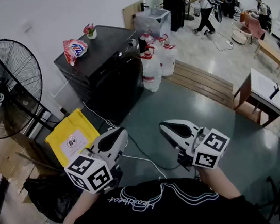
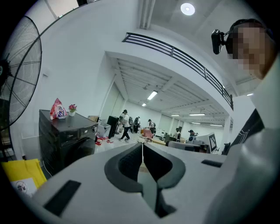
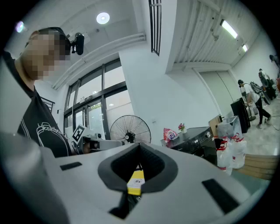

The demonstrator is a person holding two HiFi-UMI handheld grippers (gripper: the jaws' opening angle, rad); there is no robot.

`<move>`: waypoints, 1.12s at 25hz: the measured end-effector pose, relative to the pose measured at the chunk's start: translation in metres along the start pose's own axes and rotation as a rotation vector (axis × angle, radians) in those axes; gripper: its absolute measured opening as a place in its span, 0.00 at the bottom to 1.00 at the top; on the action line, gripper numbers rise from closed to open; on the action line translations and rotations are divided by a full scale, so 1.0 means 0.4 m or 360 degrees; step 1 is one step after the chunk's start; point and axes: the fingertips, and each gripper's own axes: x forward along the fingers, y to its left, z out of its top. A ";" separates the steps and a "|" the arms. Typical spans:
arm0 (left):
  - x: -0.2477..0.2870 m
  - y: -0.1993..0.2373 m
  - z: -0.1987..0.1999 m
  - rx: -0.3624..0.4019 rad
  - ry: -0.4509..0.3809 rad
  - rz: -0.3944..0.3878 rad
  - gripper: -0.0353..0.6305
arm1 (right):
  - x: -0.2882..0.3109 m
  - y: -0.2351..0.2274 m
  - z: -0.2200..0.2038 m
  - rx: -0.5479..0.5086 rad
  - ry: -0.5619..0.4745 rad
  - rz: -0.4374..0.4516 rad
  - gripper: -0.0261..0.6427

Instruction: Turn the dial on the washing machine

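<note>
The fingers of the left gripper (image 2: 142,147) are seen pressed together with nothing between them, and the fingers of the right gripper (image 3: 139,147) are likewise closed on nothing. Both grippers are held near the person's chest, side by side and apart, above the green floor (image 1: 194,127). Just to the left of the left gripper a yellow bin (image 1: 69,136) is found, with a white printed sheet lying on it. A black bag (image 1: 51,198) lies on its near side; what is inside cannot be told. Farther off, against the white wall, the black washing machine (image 1: 104,73) is placed, well apart from both grippers. Its dark top is set with a red and white snack bag (image 1: 75,49) and a small pot of flowers (image 1: 90,32). Its control panel runs along the upper front edge, and the dial is too small to be made out clearly. White jugs (image 1: 156,62) with red caps are stood at its right, and beyond them a clear box (image 1: 152,21) whose contents cannot be told. A large fan (image 1: 2,88) is stood at the left.
</note>
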 end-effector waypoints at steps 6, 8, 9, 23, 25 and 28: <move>0.006 0.028 -0.007 -0.0037 0.0000 0.0008 0.07 | 0.005 -0.007 0.003 -0.0003 -0.0003 -0.0019 0.04; 0.013 0.029 -0.015 -0.0043 0.0004 0.0001 0.07 | 0.002 -0.012 -0.001 -0.0008 0.0003 -0.0021 0.04; 0.018 0.028 -0.019 -0.0044 0.0007 -0.0003 0.07 | 0.000 -0.016 -0.001 -0.0014 0.0005 -0.0024 0.05; 0.139 -0.011 0.005 -0.0009 -0.0033 -0.0024 0.07 | -0.063 -0.137 0.051 -0.0157 -0.0018 -0.0158 0.36; 0.165 -0.023 0.002 -0.0014 -0.0035 -0.0027 0.07 | -0.084 -0.161 0.053 -0.0163 -0.0018 -0.0177 0.38; 0.210 -0.042 -0.008 -0.0019 -0.0016 -0.0047 0.07 | -0.118 -0.195 0.052 -0.0148 -0.0015 -0.0210 0.45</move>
